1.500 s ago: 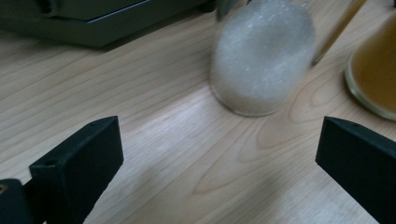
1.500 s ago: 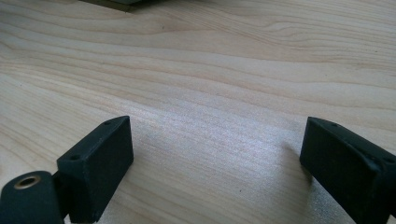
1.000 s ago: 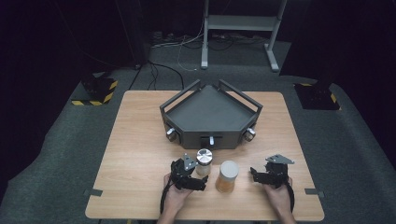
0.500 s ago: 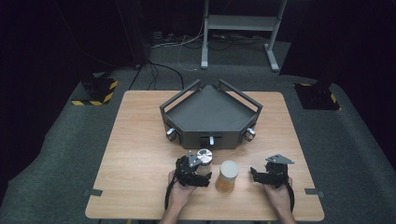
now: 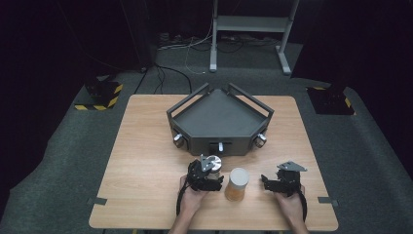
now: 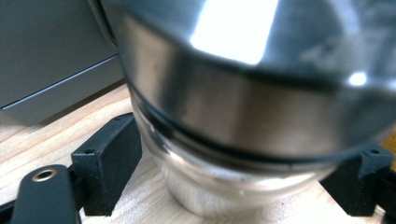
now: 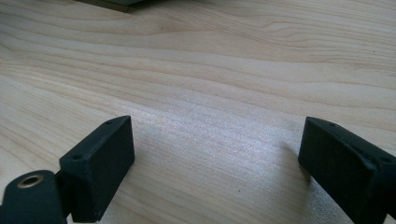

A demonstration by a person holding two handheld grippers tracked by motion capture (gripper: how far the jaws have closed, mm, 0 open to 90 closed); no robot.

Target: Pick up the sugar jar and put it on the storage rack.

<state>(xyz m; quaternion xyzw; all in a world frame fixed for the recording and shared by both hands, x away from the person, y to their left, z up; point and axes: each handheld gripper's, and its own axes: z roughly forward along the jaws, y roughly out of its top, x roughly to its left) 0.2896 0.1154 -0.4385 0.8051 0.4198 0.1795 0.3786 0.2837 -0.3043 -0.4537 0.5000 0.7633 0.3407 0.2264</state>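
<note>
Here, at the near edge of the tabletop (image 5: 146, 161), my left tool (image 5: 210, 171) has closed in on a small steel jar (image 5: 212, 164) standing just in front of the grey tray (image 5: 220, 117). A second ago the tool sat a little lower and to the left, with the jar at its tip; now it has crept forward and rightward, and the jar sits between its jaws. In the left tool view the jar (image 6: 243, 116) looms large and blurred, its shiny shoulder overhanging both black jaws, its base on the wood. The jaws stand on either side of the narrower lower body; I cannot tell whether they are pressing it yet or only bracketing it, as the contact is hidden under the bulge.

My right tool (image 5: 272, 183) rests wide apart and empty on the wood, well right of the white-capped cup (image 5: 237, 184) of amber stuff that stands between the two hands. It has not moved over the past second, and its own view shows bare tabletop (image 7: 210, 70) between spread jaws.

I judge the approach to the jar finished and the grasp the step in hand. The next move calls for a firm squeeze low on the body before any lift, since the polished, rounded metal could slip or tip toward the cup just beside it.
</note>
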